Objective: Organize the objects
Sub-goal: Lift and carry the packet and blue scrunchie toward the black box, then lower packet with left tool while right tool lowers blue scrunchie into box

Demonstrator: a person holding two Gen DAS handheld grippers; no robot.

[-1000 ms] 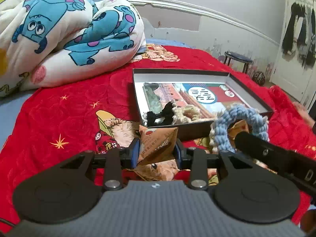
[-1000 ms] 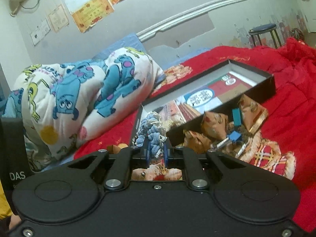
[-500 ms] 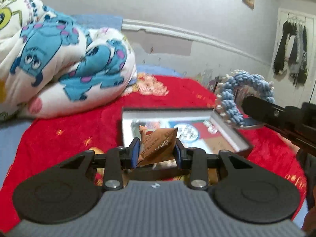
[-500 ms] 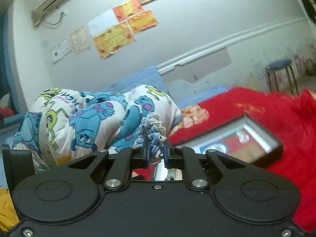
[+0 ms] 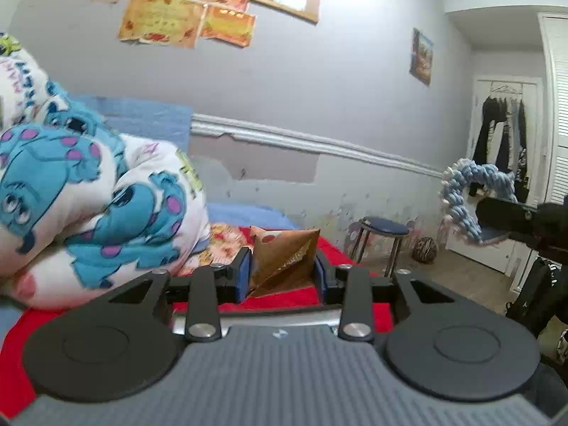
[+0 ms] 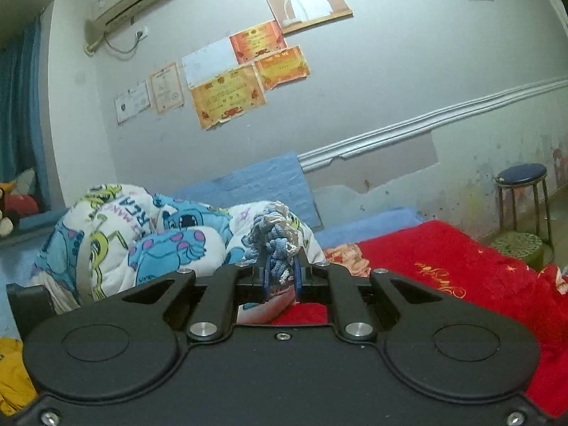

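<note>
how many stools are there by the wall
1. A blue-topped stool stands on the floor against the far wall, past the end of the red bedspread. Both views show this same stool; others could be out of frame.

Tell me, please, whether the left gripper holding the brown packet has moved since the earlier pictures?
Yes. The left gripper with the brown packet has risen: the box that lay ahead is out of view, and the wall moulding now sits mid-frame.
</note>
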